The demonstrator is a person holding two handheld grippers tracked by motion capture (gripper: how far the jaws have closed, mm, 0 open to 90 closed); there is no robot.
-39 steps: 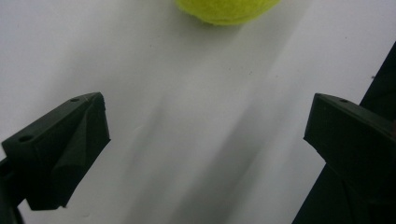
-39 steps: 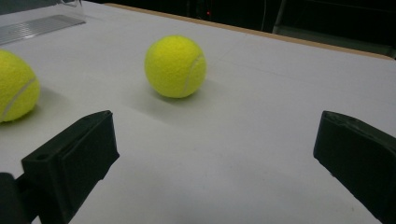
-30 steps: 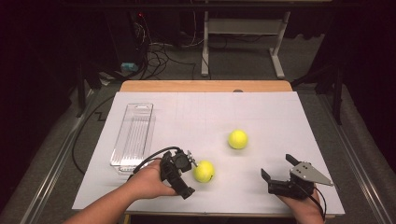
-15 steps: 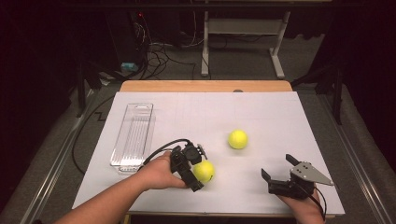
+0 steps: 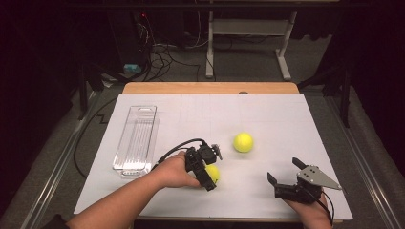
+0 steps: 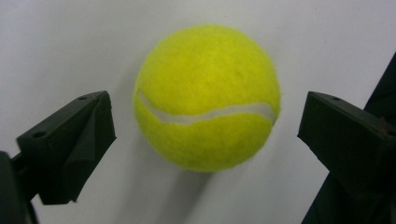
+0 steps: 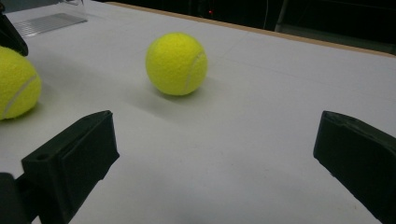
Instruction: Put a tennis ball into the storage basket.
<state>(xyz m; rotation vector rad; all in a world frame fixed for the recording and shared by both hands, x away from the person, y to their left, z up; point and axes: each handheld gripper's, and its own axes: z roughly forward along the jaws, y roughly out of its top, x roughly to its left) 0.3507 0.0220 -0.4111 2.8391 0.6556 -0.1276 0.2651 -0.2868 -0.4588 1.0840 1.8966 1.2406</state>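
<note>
Two yellow tennis balls lie on the white table cover. The near ball (image 5: 213, 173) (image 6: 208, 95) sits between the jaws of my left gripper (image 5: 212, 170) (image 6: 205, 128). The jaws have just been closing, but a gap still shows on each side of the ball, so the gripper is open. The far ball (image 5: 243, 142) (image 7: 176, 63) rests free near the table's middle. At the front right my right gripper (image 5: 284, 171) (image 7: 215, 154) is open and holds nothing, pointing toward the far ball. The near ball (image 7: 16, 88) shows at the left edge of the right gripper view.
A clear plastic tray (image 5: 136, 140) (image 7: 49, 21) lies lengthwise at the left of the white cover (image 5: 286, 119). Beyond the wooden far edge (image 5: 210, 88) are cables and table legs on a dark floor.
My left gripper has moved right across the table to the near ball, which now sits between its jaws. The right gripper and the far ball have stayed put.
</note>
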